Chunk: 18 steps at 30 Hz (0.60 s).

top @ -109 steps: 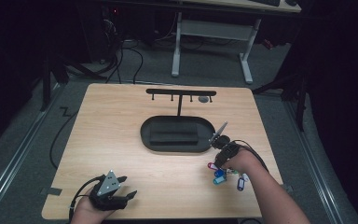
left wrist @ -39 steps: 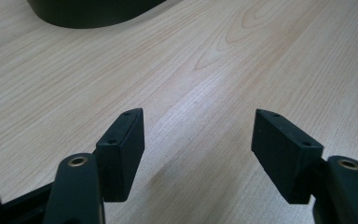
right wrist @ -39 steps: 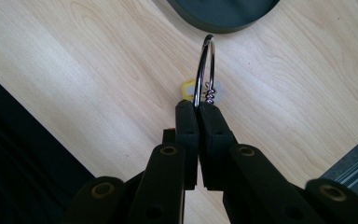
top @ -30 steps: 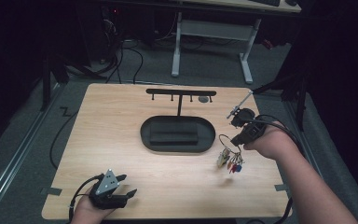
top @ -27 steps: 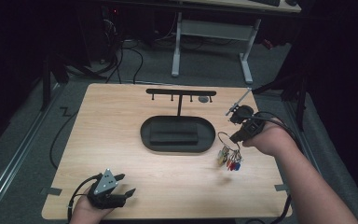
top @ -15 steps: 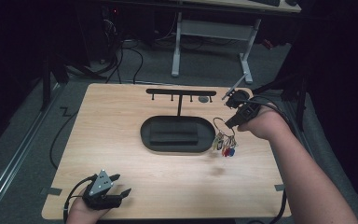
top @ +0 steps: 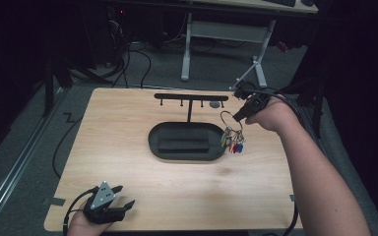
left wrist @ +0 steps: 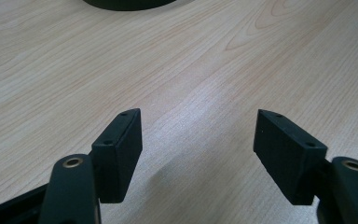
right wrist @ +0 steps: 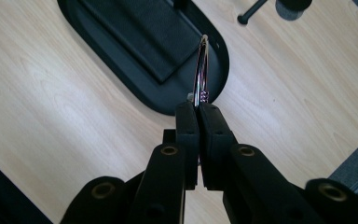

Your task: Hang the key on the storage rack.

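1. High view: the right gripper [top: 238, 114] is hovering above the worktop [top: 128, 128] at about 2 o'clock from the black oval base [top: 187, 141] of the key rack [top: 191, 97]. Its fingers are pressed together on a metal ring [top: 226, 118], and from that ring a bunch of keys with coloured tags [top: 233, 141] is hanging in the air, just off the base's right end at 3 o'clock. The rack's crossbar is standing at 12 o'clock from the base, with small hooks under it, apart from the ring.

2. High view, near edge: the left gripper [top: 123, 196] is resting at about 7 o'clock on the worktop, well apart from the base, with the grey three-cornered plate on top and the cable trailing off to the left.

3. Left gripper view: the fingers [left wrist: 121, 149] are standing spread wide with bare wood grain between them — nothing is being held. A sliver of the black base is showing at 12 o'clock.

4. Right gripper view: the two fingers [right wrist: 186, 135] are pinching the ring [right wrist: 202, 70] edge-on, which is rising toward 12 o'clock — the keys themselves are hidden here. Below, the black base [right wrist: 121, 60] is lying from 10 to 12 o'clock, and a hook tip of the rack is showing near 1 o'clock.
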Available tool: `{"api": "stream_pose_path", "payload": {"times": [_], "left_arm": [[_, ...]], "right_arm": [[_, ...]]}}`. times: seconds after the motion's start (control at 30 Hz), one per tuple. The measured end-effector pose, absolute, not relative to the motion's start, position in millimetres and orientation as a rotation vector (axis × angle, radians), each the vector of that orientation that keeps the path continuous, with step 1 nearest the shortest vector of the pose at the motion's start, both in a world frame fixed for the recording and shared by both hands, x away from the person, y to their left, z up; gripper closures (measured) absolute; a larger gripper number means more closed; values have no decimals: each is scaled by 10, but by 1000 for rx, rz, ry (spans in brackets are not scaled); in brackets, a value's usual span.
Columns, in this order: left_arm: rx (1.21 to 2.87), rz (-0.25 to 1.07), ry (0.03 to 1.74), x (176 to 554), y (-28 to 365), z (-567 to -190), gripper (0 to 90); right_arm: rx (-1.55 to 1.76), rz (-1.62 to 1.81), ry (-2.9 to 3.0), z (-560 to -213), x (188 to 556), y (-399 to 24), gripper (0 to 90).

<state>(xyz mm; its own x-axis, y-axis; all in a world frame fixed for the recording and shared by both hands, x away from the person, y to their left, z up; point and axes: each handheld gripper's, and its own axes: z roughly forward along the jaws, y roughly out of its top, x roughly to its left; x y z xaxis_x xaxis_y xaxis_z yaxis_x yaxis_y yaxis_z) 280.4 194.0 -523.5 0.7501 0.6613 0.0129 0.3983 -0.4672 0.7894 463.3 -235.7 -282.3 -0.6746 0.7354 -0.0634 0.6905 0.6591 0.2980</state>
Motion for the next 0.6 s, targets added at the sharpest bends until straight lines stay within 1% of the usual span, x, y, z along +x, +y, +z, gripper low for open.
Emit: {"api": "stream_pose_path", "payload": {"times": [0.33, 0.6], "left_arm": [[2114, 396, 800, 2801, 1965, -5239, 334], [2119, 392, 797, 2801, 1963, -5244, 334]], "right_arm": [[1192, 399, 2693, -2882, 4937, -2292, 880], [1237, 390, 2677, -2952, 5074, -2336, 880]]}}
